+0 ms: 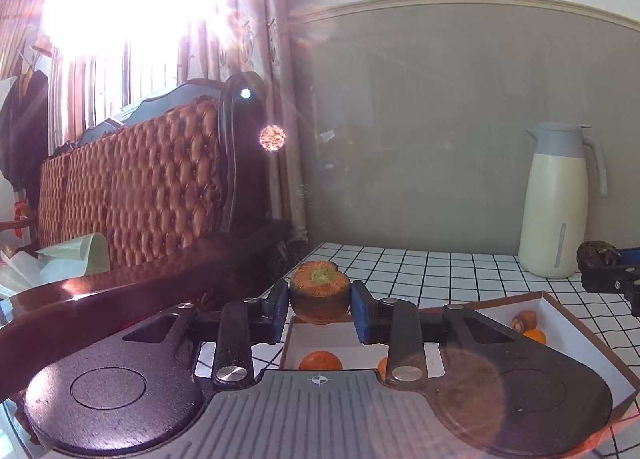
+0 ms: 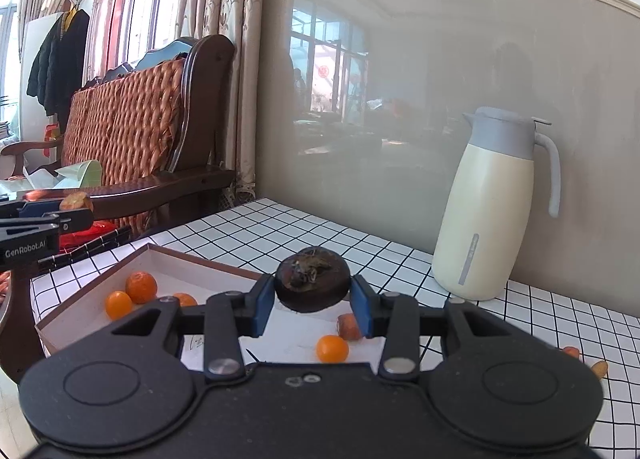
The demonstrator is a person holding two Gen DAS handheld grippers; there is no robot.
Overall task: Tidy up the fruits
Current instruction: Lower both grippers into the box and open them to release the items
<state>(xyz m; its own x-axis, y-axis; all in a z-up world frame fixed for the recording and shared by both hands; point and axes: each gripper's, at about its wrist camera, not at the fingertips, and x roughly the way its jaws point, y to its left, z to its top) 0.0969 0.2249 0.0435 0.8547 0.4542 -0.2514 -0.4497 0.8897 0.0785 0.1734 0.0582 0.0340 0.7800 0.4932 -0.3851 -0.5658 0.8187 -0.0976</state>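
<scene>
My left gripper (image 1: 319,301) is shut on a carrot chunk (image 1: 319,291), its cut orange end up, held above the near-left corner of a shallow brown-rimmed box (image 1: 560,301). My right gripper (image 2: 312,291) is shut on a dark round fruit (image 2: 312,284) and holds it above the same box (image 2: 96,279). In the box lie several small oranges (image 2: 141,286) (image 2: 332,348) and a carrot piece (image 2: 349,326). The left gripper with its carrot chunk shows at the far left of the right wrist view (image 2: 76,201); the right gripper shows at the right edge of the left wrist view (image 1: 600,259).
A cream and grey thermos jug (image 2: 494,205) stands on the checked tablecloth (image 2: 280,227) by the wall. A wooden sofa with a woven cushion (image 1: 136,175) is left of the table. Two carrot pieces (image 2: 598,367) lie on the cloth right of the box.
</scene>
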